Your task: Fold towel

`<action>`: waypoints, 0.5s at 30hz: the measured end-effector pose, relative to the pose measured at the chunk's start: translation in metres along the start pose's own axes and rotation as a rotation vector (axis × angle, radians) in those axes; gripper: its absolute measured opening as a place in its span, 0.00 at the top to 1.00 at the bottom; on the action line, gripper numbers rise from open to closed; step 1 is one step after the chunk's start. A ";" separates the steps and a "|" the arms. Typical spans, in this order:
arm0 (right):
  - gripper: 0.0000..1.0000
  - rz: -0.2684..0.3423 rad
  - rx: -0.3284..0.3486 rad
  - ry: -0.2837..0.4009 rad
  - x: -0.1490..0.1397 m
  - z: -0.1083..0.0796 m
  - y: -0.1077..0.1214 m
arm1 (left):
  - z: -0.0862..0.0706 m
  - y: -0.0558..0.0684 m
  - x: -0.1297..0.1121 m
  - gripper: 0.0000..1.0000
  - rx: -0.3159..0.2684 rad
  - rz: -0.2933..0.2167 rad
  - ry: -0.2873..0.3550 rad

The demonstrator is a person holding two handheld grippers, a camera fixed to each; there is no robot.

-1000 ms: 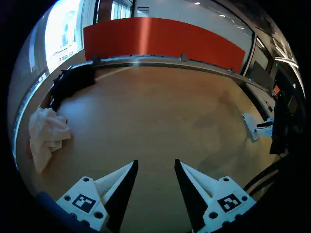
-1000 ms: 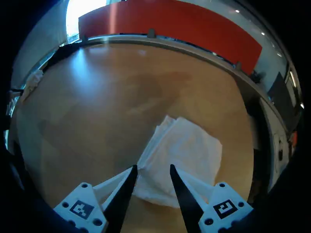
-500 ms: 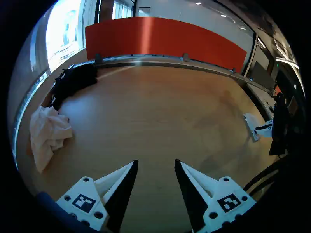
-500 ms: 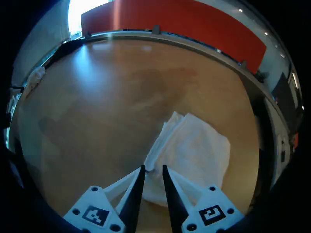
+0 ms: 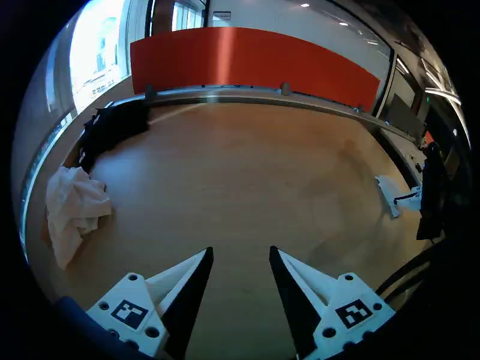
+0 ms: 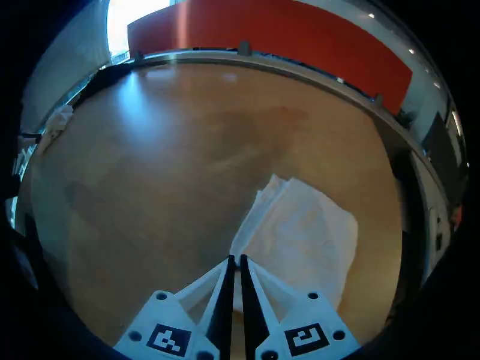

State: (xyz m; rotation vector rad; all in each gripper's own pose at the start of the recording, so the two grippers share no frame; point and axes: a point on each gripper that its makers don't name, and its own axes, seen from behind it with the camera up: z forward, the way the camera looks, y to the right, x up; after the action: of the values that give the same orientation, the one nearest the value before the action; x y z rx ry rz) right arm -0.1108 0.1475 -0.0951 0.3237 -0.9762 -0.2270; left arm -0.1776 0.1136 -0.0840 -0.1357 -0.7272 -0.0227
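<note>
- Right gripper point(image 6: 235, 267) is clenched on folded towel's point(image 6: 300, 234) near edge.
- Left gripper point(image 5: 240, 255) is held released, well apart from folded towel.
- Folded towel is judged soft, limp; stacked edge layers are best pinched together.

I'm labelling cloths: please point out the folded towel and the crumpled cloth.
folded towel point(image 6: 300, 234), right gripper view, middle of its top layer.
crumpled cloth point(image 5: 75, 207), left gripper view, middle of the heap.

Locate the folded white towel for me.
In the right gripper view the folded towel lies on the wooden table, right of centre, its near left edge pinched between the right tongs.
</note>
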 end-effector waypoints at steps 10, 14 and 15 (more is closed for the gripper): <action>0.93 -0.012 0.029 -0.020 -0.006 -0.006 -0.004 | 0.000 0.002 0.001 0.32 -0.003 0.001 0.003; 0.93 -0.012 0.032 -0.026 -0.009 -0.007 -0.004 | 0.000 0.002 0.001 0.32 -0.003 0.001 0.003; 0.93 -0.012 0.031 -0.026 -0.010 -0.007 -0.004 | 0.000 0.002 0.001 0.32 -0.003 0.001 0.002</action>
State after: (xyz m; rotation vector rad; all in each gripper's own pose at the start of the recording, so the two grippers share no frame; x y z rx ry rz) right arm -0.1102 0.1486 -0.1078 0.3559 -1.0047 -0.2273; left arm -0.1768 0.1153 -0.0838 -0.1386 -0.7246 -0.0227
